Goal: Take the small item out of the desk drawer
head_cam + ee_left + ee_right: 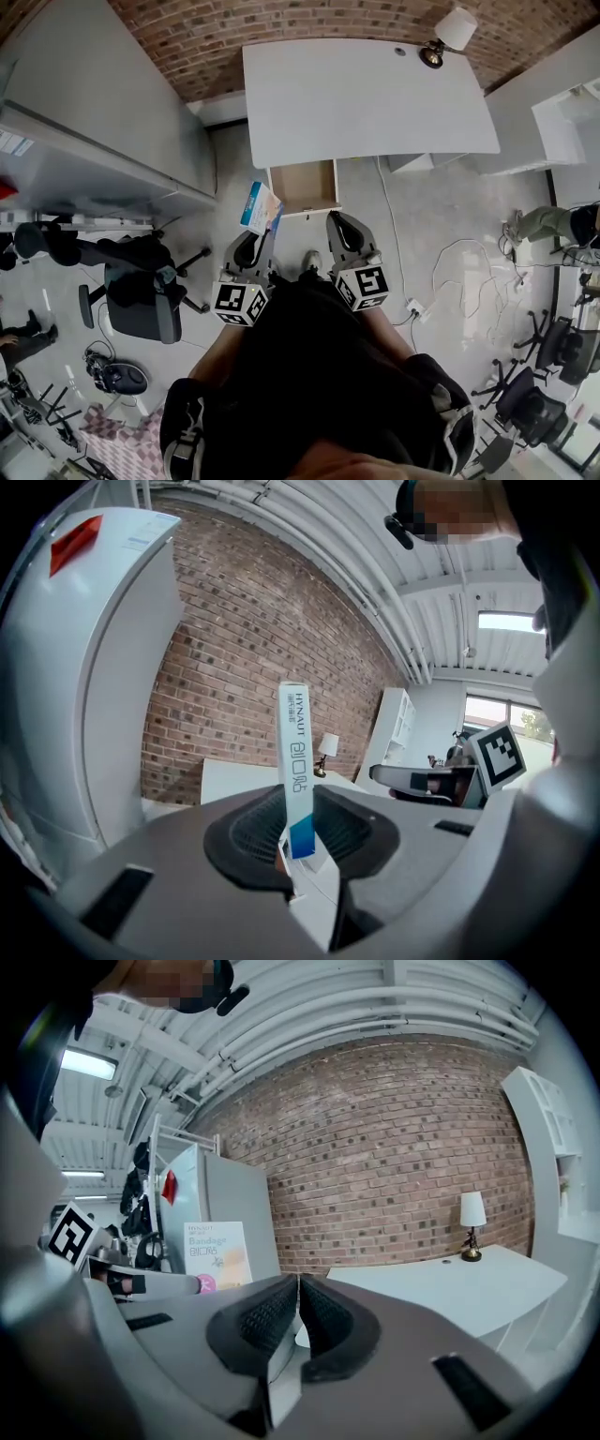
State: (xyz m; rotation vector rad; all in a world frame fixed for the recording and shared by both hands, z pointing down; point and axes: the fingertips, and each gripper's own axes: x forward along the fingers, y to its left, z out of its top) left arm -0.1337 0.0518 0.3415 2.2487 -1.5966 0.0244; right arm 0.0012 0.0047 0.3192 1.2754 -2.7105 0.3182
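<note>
A flat white-and-blue bandage box (261, 207) stands upright between the pads of my left gripper (254, 240), which is shut on its lower end. In the left gripper view the box (297, 761) rises edge-on out of the left gripper (298, 847). Just ahead, the wooden desk drawer (304, 207) is pulled out from under the white desk (366, 98), and what shows of its inside is bare. My right gripper (339, 229) hovers beside the drawer's front right corner. Its pads meet with nothing between them in the right gripper view (298, 1309), where the box (217, 1252) shows at left.
A small lamp (448, 37) sits on the desk's far right corner. A tall white cabinet (103, 122) stands to the left, with a black office chair (141, 300) nearby. Cables (459, 272) trail over the floor at right. A brick wall lies behind the desk.
</note>
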